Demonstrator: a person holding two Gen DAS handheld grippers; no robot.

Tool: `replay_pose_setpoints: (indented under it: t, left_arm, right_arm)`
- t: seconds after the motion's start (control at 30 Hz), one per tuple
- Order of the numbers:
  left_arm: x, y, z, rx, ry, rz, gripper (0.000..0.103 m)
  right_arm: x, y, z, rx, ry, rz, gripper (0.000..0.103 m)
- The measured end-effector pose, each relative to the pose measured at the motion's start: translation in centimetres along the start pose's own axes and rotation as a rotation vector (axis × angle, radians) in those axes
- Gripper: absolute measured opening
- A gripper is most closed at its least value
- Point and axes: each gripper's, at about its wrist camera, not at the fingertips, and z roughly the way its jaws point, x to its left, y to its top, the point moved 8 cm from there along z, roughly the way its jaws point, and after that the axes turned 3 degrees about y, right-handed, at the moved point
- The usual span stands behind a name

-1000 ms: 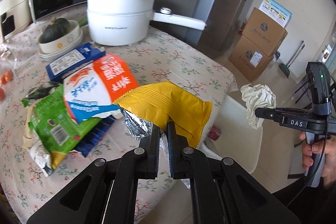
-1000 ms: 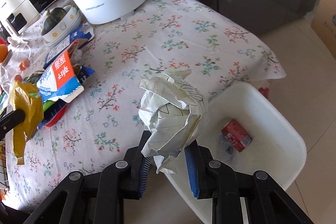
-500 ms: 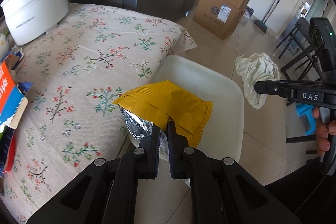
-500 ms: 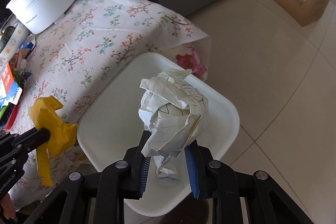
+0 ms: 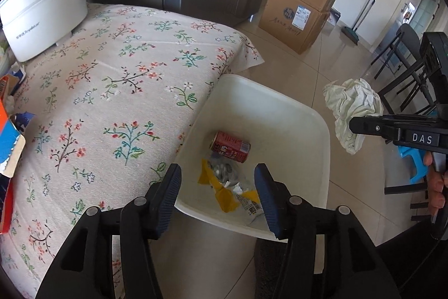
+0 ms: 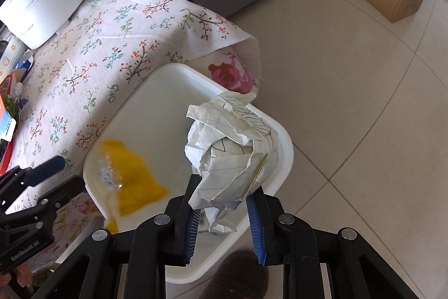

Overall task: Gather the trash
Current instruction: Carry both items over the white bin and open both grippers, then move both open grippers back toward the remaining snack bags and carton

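Here the left tongs point(image 5: 218, 198) gape wide over the white bin point(image 5: 308, 114), the yellow wrapper point(image 5: 221, 195) lying inside; the right tongs point(image 6: 224, 217) clench crumpled paper point(image 6: 232, 153) above it.

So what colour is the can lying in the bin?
Red, with some lighter print; the can shows best in the left wrist view, inside the white bin.

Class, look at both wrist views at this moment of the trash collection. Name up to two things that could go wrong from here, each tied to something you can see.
1. The right gripper holds the crumpled paper near the white bin's far rim; released there, it might bounce onto the floor.
2. The left gripper is open just beside the table edge; swinging back carelessly, it could snag the floral tablecloth.
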Motion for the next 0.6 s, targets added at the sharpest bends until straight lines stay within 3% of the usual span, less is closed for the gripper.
replay_pose_setpoints:
  t: [0.37,0.43,0.47,0.5,0.6]
  left_arm:
    - [4.4,0.1,-4.1,-0.054,0.052,-0.075,0.071]
    - [5.1,0.1,-4.7,-0.058,0.055,-0.093,0.072]
    - [5.5,0.1,-5.0,-0.059,0.054,-0.105,0.072]
    - [5.8,0.1,-5.3,-0.062,0.050,-0.115,0.072]
    - [6.5,-0.1,-6.4,-0.073,0.060,-0.121,0.077]
  right_arm:
    - [0.9,0.0,1.3,0.031,-0.015,-0.003,0.031]
    - [0.7,0.2,1.4,0.032,-0.017,0.010,0.041]
    - [0.6,0.2,1.4,0.031,-0.019,0.021,0.058]
    - [0.6,0.3,1.3,0.026,-0.021,0.030,0.068]
    - [1.1,0.6,0.8,0.011,-0.009,0.023,0.070]
